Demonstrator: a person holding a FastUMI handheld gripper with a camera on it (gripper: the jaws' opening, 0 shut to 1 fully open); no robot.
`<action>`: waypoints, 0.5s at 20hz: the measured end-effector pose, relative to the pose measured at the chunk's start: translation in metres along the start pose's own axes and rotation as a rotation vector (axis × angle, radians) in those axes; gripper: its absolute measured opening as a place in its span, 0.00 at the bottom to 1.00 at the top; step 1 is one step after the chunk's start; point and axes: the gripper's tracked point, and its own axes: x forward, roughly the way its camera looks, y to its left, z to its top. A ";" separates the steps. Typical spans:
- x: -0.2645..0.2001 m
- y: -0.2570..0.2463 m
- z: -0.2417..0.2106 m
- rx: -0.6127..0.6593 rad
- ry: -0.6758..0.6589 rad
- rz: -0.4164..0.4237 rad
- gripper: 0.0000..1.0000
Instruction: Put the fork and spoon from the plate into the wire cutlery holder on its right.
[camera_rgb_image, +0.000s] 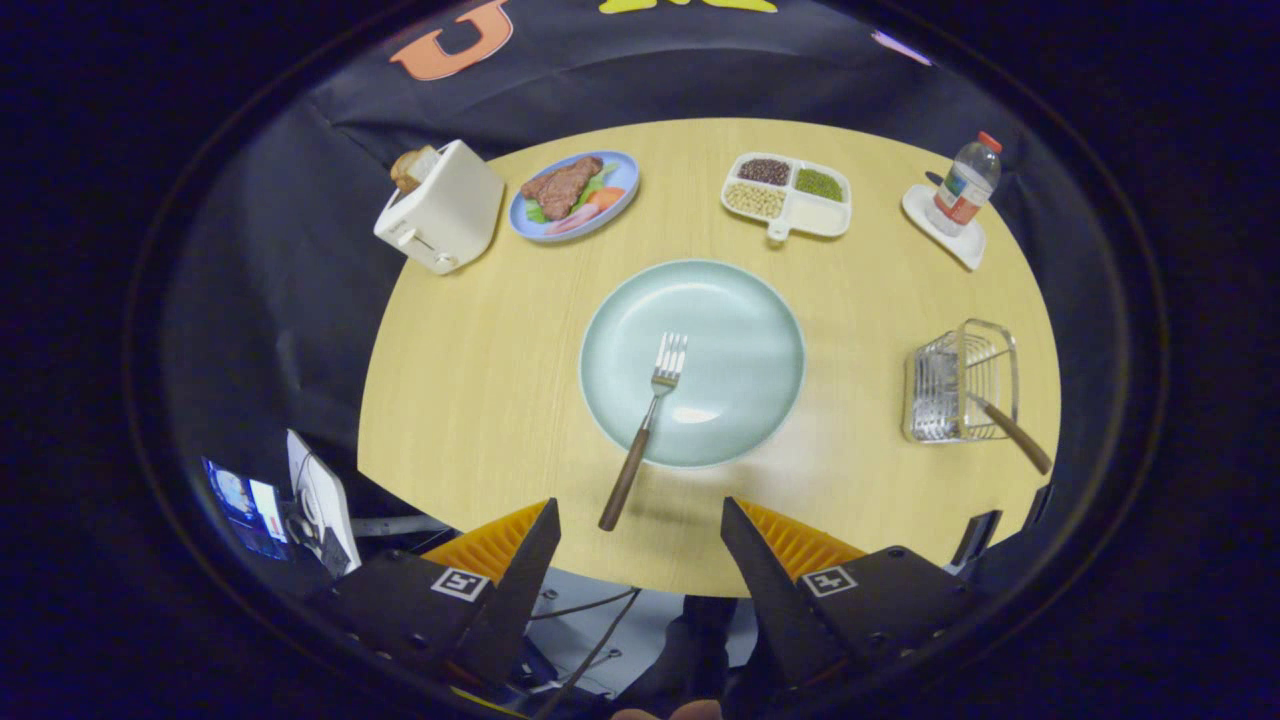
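A fork (645, 430) with a wooden handle lies across the near rim of the pale green plate (740, 300), tines toward the plate's middle, handle reaching over the table toward me. To the plate's right the wire cutlery holder (958, 382) lies on the table, and a wooden-handled utensil (1012, 432) sticks out of it; its head is hidden by the wires. My gripper (640, 512) hovers open above the table's near edge. The fork's handle end sits just ahead of the gap between the fingers, and nothing is held.
Along the back of the round wooden table (480, 380) stand a white toaster (442, 208) with bread, a blue plate of food (573, 193), a divided dish of beans (788, 194) and a bottle (964, 184) on a white coaster. Cables and a device lie below the near edge.
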 end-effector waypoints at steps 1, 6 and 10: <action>0.011 0.006 -0.004 0.010 0.016 -0.005 0.97; 0.055 0.017 -0.011 -0.007 0.052 -0.055 0.95; 0.077 0.019 -0.013 0.037 0.075 -0.081 0.87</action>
